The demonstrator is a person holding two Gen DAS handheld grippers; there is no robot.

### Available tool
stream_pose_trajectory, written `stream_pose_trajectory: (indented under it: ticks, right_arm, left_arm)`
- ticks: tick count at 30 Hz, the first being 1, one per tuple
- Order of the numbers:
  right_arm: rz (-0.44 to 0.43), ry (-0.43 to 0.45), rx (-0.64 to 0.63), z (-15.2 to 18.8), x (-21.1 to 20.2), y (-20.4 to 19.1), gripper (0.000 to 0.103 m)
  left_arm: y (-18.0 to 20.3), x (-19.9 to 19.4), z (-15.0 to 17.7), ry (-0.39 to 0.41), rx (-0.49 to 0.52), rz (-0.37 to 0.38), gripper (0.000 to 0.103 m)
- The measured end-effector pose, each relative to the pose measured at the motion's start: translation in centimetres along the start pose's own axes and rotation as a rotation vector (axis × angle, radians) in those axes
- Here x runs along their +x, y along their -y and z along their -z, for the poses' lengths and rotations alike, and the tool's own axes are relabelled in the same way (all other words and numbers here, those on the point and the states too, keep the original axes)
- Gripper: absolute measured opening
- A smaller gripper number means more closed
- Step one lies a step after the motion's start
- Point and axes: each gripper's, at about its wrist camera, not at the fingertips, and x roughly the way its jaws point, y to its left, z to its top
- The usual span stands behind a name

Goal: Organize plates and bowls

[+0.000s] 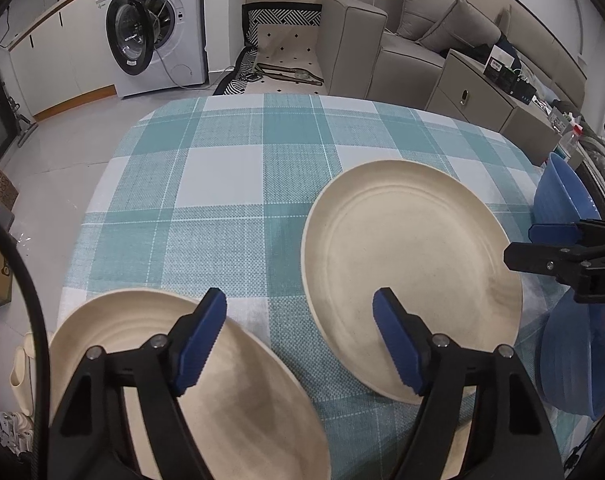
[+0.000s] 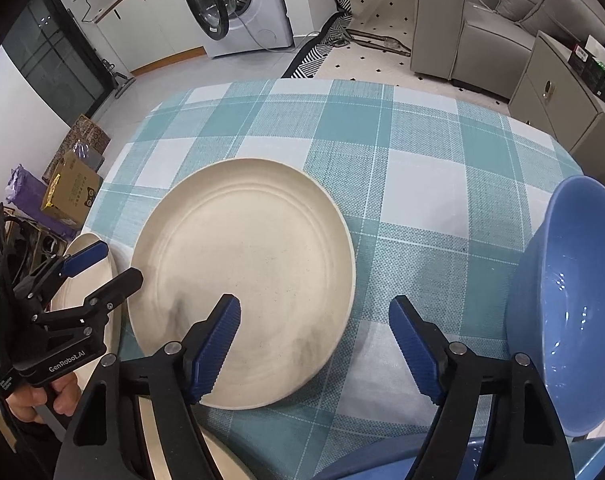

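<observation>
Overhead, both grippers pointed steeply down at a table draped in a teal-and-white checked cloth (image 1: 230, 184). 2 cream plates and 2 blue bowls lay on that cloth.

Left gripper (image 1: 300, 336): jaws stood partly open, and nothing was clamped between the blue pads (image 1: 200, 342). Its left finger hung over the near cream plate (image 1: 238, 408), which sat at the table's near-left corner; its right finger hung over the near rim of the larger-looking central plate (image 1: 414, 264). Bare cloth showed in the gap between the 2 fingers. Contact with either plate could not be confirmed.

Right gripper (image 2: 314, 344): jaws also stood partly open and held nothing. Its left finger overlapped the near-right edge of the central plate, while its right finger hung over cloth just beside a blue bowl (image 2: 566, 320). That bowl stood at the table's right edge, tilted toward the camera in the fisheye view.

A second blue bowl (image 1: 566, 364) sat nearer the table's front-right corner — its rim appeared only partly in either view.

The 2 plates lay apart, separated by a strip of cloth. A person's hand (image 2: 42, 400) gripped the left gripper's handle. Behind the table stood a washing machine (image 1: 154, 28) with its door open, and a grey sofa (image 1: 406, 32).
</observation>
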Motion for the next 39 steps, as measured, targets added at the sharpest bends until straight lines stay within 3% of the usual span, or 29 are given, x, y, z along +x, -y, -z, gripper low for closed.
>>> stream_pose_trajectory:
  ticks: [13, 17, 19, 27, 33, 39]
  right_arm:
    - [-0.012, -0.079, 0.003, -0.8, 2.5, 0.4, 0.057]
    - [-0.012, -0.088, -0.001, -0.7, 2.9, 0.4, 0.054]
    - [-0.006, -0.092, -0.004, -0.7, 3.0, 0.3, 0.047]
    - [0.039, -0.082, -0.021, -0.6, 3.2, 0.4, 0.031]
    - [0.073, -0.067, -0.035, -0.4, 3.1, 0.5, 0.019]
    - [0.079, -0.052, -0.037, -0.3, 3.0, 0.5, 0.019]
  left_arm:
    - [0.6, 1.1, -0.4, -0.036, 0.032, 0.025, 0.060]
    - [0.9, 1.6, -0.2, -0.055, 0.036, 0.031, 0.052]
    - [1.0, 1.8, -0.1, -0.063, 0.040, 0.034, 0.046]
    - [1.3, 2.0, 0.2, -0.067, 0.048, 0.044, 0.027]
    - [1.7, 2.0, 0.3, -0.059, 0.062, 0.018, 0.026]
    - [1.7, 2.0, 0.3, -0.060, 0.065, 0.015, 0.026]
